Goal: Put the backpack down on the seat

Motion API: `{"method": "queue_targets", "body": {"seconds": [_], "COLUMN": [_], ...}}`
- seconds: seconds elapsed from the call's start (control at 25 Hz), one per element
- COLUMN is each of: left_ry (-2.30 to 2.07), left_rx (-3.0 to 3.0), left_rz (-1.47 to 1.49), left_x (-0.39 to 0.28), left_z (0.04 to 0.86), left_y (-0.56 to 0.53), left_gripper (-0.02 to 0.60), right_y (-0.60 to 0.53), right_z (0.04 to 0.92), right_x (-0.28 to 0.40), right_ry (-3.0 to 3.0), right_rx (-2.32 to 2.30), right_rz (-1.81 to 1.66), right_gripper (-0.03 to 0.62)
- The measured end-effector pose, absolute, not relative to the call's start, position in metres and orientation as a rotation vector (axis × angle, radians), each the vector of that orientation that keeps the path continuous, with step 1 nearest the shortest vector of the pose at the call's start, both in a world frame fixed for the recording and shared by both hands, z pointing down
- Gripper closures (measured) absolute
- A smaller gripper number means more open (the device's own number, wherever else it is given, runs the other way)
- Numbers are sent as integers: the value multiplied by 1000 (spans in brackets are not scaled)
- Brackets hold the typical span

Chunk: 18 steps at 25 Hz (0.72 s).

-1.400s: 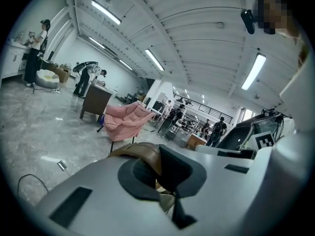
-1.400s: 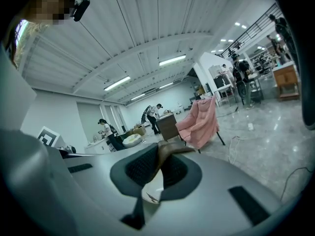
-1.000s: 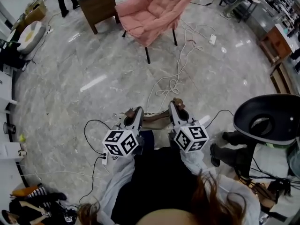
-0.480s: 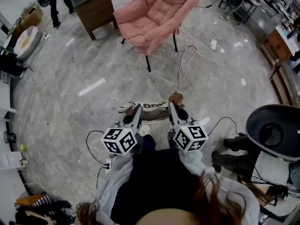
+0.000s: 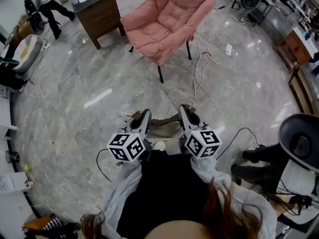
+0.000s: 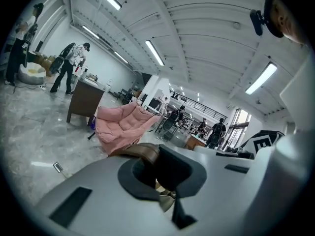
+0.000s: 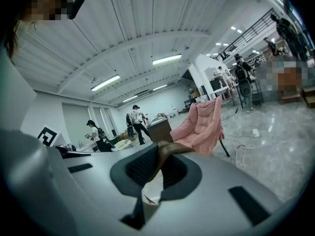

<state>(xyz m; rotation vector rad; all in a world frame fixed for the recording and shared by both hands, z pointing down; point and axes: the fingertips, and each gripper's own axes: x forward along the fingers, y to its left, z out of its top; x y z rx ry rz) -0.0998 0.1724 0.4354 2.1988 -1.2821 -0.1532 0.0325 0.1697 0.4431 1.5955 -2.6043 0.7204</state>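
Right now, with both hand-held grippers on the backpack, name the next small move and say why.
Probably carry it forward, grips kept shut. The left hand-held gripper and right hand-held gripper each clamp a brown strap of the backpack, and the pink chair stands apart ahead, across floor with cables.

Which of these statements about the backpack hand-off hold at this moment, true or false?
1. The left gripper and the right gripper are each shut on a brown strap of the backpack. True.
2. The backpack already lies on the pink chair. False: it hangs between the two grippers, well short of the chair.
3. White cables lie on the floor beside the chair. True.
4. In the head view, the wooden cabinet stands to the right of the chair. False: it stands to its left.
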Motion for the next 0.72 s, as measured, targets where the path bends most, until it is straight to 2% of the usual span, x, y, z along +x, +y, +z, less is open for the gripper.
{"method": "queue_targets", "body": {"seconds": [0.72], "left_ry": [-1223], "left_rx": [2151], "left_rz": [-144], "left_x": [-102], "left_z": [454], "left_y": [131], "left_gripper": [568], "right_y": [133], "right_z": [454], "right_x": [31], "right_ry": [-2563], "right_rx": [1610], "right_rz": [792], "right_gripper": [573]}}
